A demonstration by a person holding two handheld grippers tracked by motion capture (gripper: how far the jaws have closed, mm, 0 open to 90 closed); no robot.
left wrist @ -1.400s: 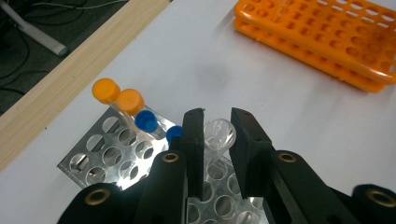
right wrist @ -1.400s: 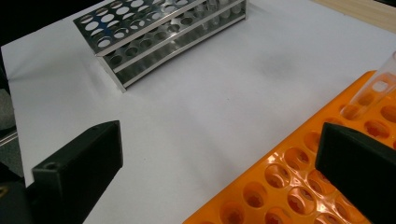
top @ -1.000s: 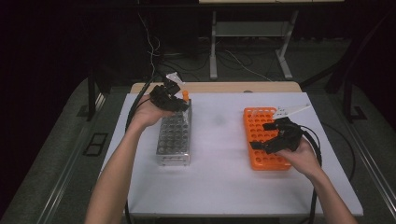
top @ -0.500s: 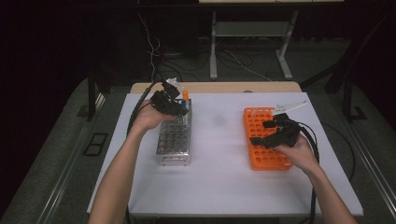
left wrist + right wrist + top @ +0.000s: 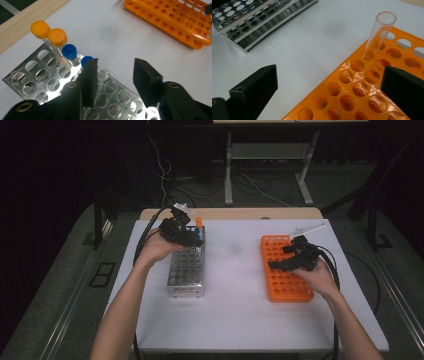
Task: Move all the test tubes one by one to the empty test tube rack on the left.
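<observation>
Uncapped tube (image 5: pixel 379 33): clear, open-mouthed, standing upright in a hole of the orange rack (image 5: pixel 362 95), probably light, rigid, slick and breakable.
Hold: take it just below the rim, squeezing gently.
Right gripper (image 5: pixel 329 92): jaws wide apart, empty, near the tube.
Left gripper (image 5: pixel 115 77): jaws parted, empty, over the metal rack (image 5: pixel 45 75) beside the capped tubes (image 5: pixel 57 37).
Writing: none legible.

— Where are the racks?
— Metal rack (image 5: pixel 187 269) at nine o'clock, four capped tubes (image 5: pixel 58 38) upright along its far end: two orange, two blue. Orange rack (image 5: pixel 285 269) at three, one clear uncapped tube (image 5: pixel 379 33) upright in it.
</observation>
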